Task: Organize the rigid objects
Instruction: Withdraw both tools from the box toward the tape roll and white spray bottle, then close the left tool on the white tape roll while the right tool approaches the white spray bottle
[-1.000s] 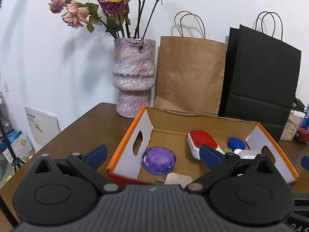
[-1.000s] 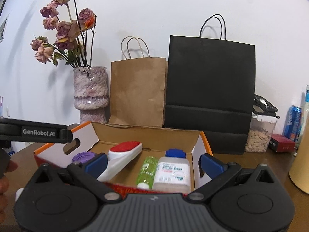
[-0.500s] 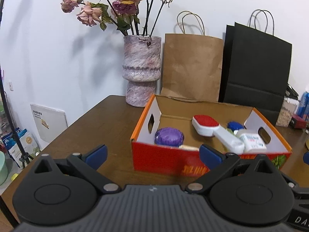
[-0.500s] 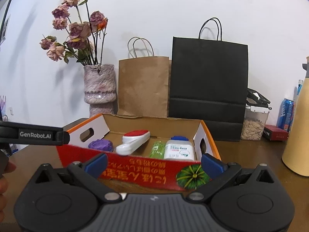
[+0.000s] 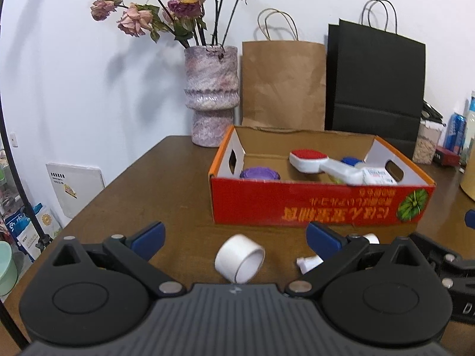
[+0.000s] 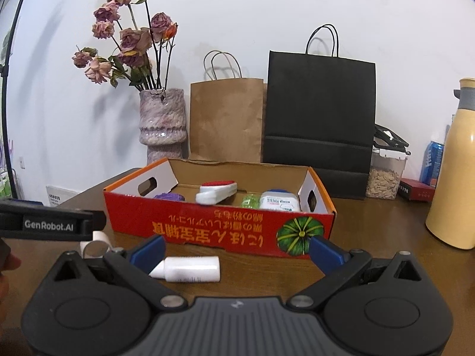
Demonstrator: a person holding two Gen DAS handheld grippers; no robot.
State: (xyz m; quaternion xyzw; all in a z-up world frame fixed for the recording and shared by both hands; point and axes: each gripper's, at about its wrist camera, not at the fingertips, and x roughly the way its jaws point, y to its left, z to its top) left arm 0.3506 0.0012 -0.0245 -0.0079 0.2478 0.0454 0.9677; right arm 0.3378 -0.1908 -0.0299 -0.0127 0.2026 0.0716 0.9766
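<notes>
Inside, the box (image 6: 219, 231) is holding a brush (image 6: 216, 192), purple lid (image 5: 260, 174) and bottles (image 6: 279, 201); both grippers (image 5: 234, 234) (image 6: 236, 247) are hovering released over the table's (image 5: 166, 195) near edge, tape (image 5: 240, 258) and a white bottle (image 6: 190, 269) lying before them.

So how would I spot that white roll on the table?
Find the red box on the brown table. In front of its long printed side lie two white things: the roll is the short hollow ring, left of the capped bottle.
</notes>
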